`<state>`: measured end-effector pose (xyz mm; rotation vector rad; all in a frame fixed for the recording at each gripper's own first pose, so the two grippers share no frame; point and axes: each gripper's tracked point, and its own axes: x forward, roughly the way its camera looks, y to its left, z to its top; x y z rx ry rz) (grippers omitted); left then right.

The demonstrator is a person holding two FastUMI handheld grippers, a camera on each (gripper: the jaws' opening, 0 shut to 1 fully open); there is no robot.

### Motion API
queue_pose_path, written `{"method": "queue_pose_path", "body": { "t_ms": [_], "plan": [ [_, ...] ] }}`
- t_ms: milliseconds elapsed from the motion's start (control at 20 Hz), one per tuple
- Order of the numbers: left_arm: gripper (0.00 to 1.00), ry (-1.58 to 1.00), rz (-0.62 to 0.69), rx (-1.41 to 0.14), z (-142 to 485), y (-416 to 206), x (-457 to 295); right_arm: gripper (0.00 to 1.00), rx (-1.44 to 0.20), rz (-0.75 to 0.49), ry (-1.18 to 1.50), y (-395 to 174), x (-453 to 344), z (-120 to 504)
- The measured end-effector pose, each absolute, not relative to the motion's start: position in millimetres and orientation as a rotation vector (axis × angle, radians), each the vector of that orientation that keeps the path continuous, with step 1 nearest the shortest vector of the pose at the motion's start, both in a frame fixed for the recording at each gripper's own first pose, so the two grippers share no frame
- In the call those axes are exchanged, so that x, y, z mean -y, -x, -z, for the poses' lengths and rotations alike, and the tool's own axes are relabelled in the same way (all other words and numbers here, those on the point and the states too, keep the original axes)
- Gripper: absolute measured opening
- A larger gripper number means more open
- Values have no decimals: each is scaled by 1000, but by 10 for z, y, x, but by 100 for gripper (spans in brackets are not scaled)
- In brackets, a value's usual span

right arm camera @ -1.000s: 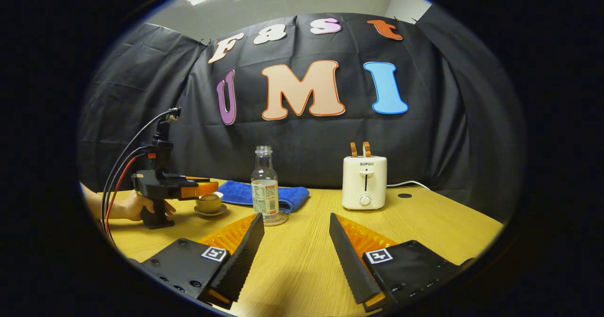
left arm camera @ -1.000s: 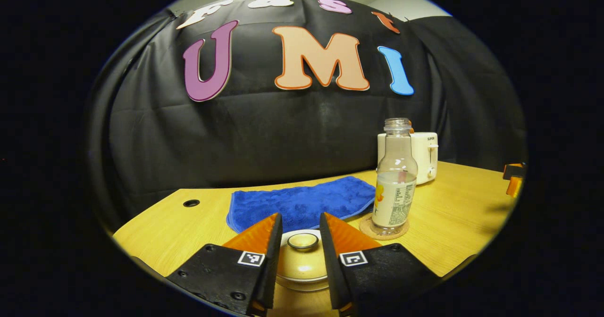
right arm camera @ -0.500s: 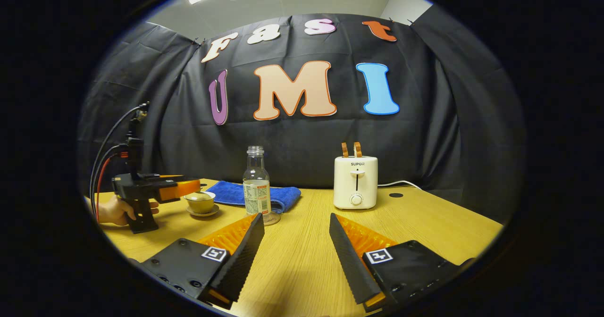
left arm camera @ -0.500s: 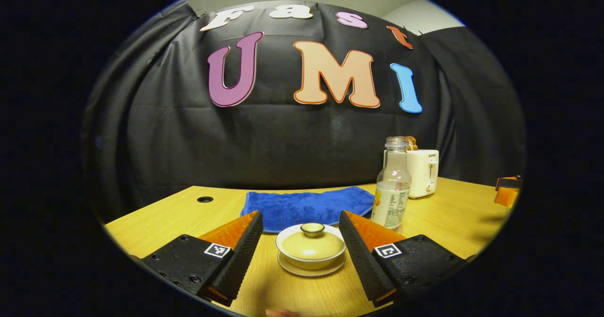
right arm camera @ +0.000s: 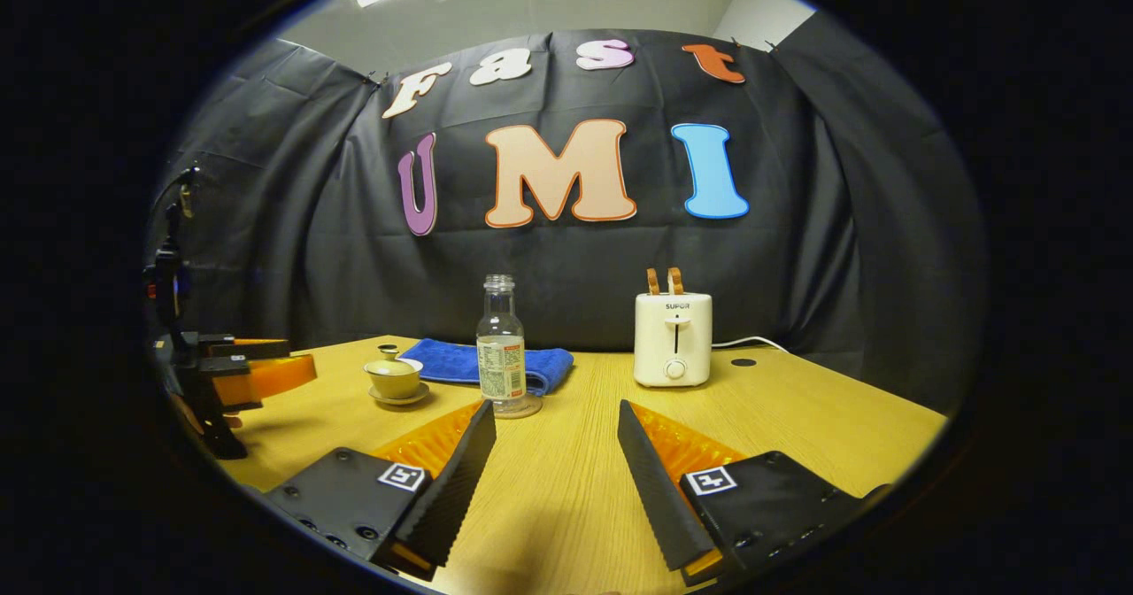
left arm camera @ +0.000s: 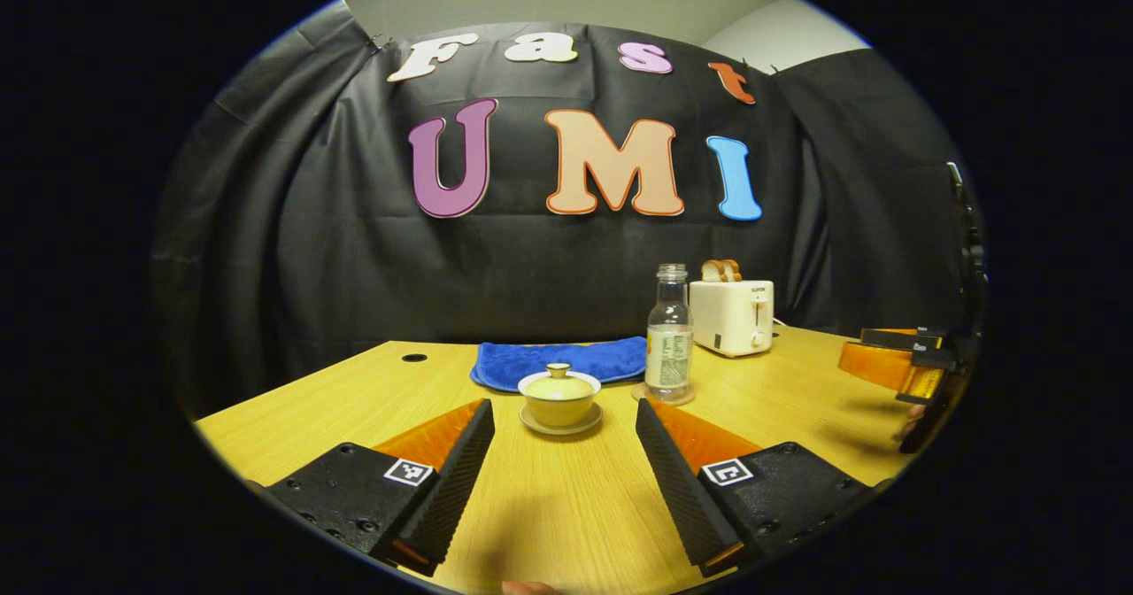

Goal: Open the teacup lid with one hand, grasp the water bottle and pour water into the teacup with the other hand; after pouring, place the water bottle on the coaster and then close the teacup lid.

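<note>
the left gripper (left arm camera: 564,453) has its fingers spread wide with nothing between them, low over the worktop (left arm camera: 566,506). just beyond them the teacup (left arm camera: 559,398) sits on its saucer with the lid (left arm camera: 558,384) on, knob straight up. to its right the water bottle (left arm camera: 669,334) stands upright on the coaster (left arm camera: 663,394), neck pointing up, open at the top. a blue towel (left arm camera: 559,361) lies behind the cup, a toaster (left arm camera: 732,315) past the bottle. the right gripper (right arm camera: 554,462) also holds its fingers wide and empty, well short of the bottle. since a second ago the left gripper has let go of the lid knob and backed away from the cup.
</note>
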<state>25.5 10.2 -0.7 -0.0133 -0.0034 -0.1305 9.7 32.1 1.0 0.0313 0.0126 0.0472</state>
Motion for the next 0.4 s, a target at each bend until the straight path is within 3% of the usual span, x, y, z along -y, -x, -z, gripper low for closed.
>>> {"method": "queue_pose_path", "body": {
  "t_ms": [50, 100, 350, 400],
  "plan": [
    [94, 13, 127, 2, 3, -169, -91, 90, -13, -44, -32, -46, -341, -16],
    [94, 13, 123, 5, -10, -88, -85, 98, -12, -39, -32, 7, -379, -16],
    [94, -14, 126, -15, 24, 121, 41, 98, -13, -60, -32, 284, -599, -37],
    [94, -16, 126, -14, 21, 149, 51, 82, -13, -58, -32, 302, -589, -44]
  ]
}}
